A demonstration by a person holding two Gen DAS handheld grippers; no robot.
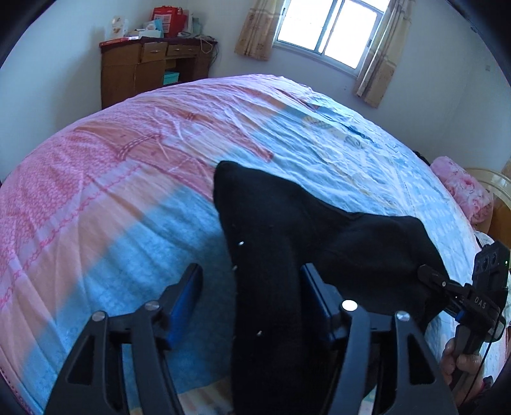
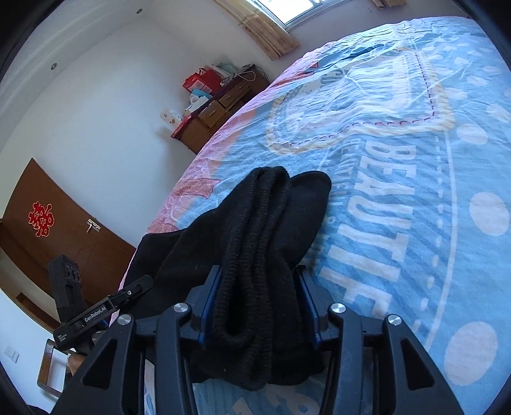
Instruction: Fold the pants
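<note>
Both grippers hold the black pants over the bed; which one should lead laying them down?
Probably right: right gripper clamps the bunched ribbed end of the pants squarely; left gripper looks wide open around draped cloth.

Black pants (image 2: 255, 242) — matt knit cloth, ribbed and slightly fuzzy at the bunched band. Left gripper (image 1: 252, 287) and right gripper (image 2: 257, 300): matt black plastic links, shiny metal pivot pins, blue pads inside the jaws. Bed (image 1: 95, 198) cover — thin printed cotton-like cloth, finely wrinkled, matt. Wooden cabinet (image 1: 127, 73), brown, dull sheen. Curtains (image 1: 255, 28) — light woven cloth.
</note>
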